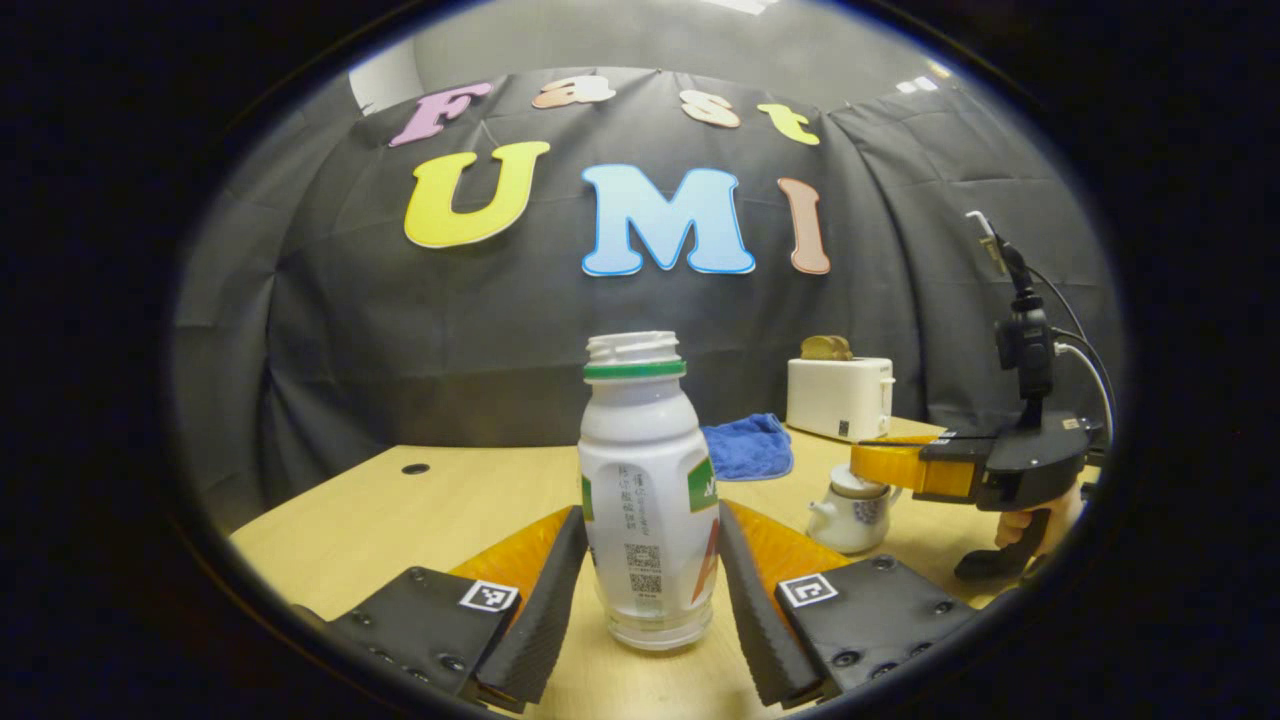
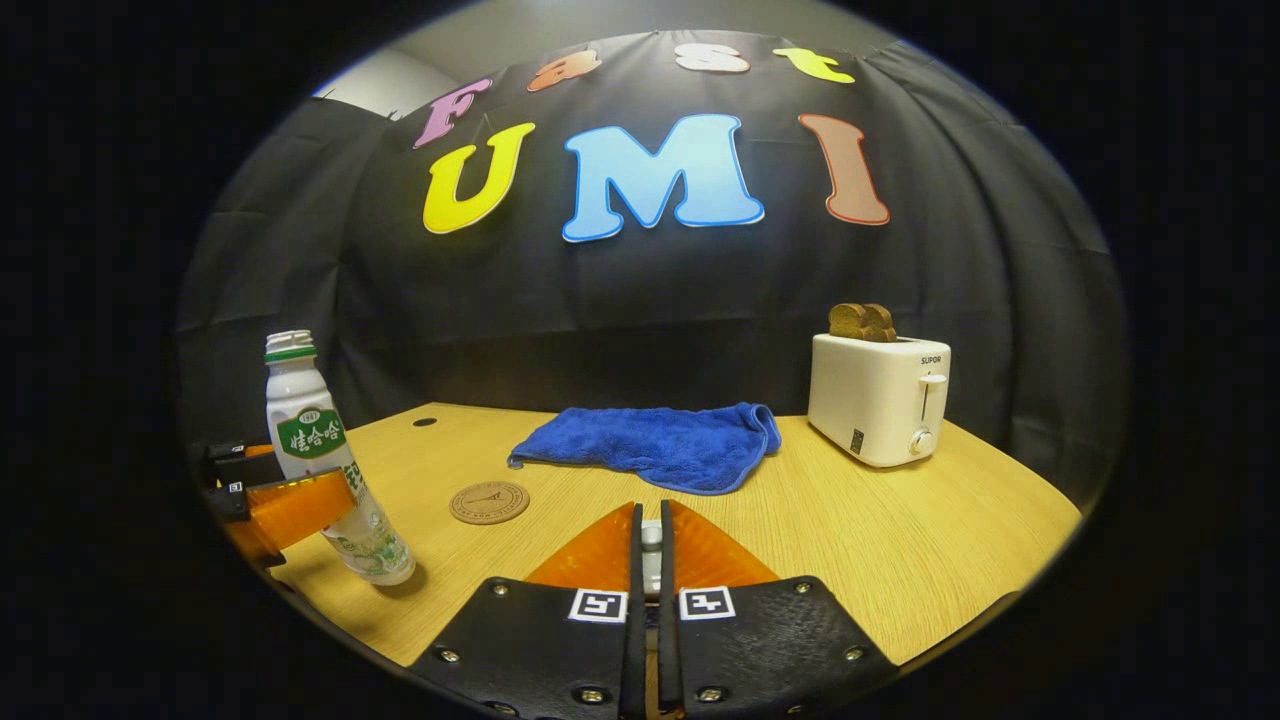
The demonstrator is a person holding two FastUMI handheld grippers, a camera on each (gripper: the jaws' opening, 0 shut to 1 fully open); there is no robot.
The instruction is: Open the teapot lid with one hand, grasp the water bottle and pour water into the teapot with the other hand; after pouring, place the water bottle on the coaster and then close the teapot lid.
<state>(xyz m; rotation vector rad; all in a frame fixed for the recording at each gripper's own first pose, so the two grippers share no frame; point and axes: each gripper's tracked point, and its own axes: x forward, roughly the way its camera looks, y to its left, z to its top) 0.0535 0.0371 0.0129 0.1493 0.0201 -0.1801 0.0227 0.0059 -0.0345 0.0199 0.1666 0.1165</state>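
Left gripper [image 1: 650, 590] brackets the water bottle [image 1: 648, 500]; right gripper [image 2: 650, 560] is over the teapot [image 1: 855, 512].

Left gripper view: bottle upright on the table [image 1: 400, 510], uncapped, between the 2 fingers; jaws open about bottle-wide, pad contact cannot be told. Teapot at 3 o'clock of the bottle, right gripper's fingers at its lid, a hand [image 1: 1040, 520] on the grip.
Right gripper view: jaws nearly closed on a small pale piece, identity unclear. Coaster [image 2: 489, 502] at 10 o'clock of the fingers, blue cloth [image 2: 650, 445] at 12, toaster [image 2: 880, 410] at 2, bottle at 9.
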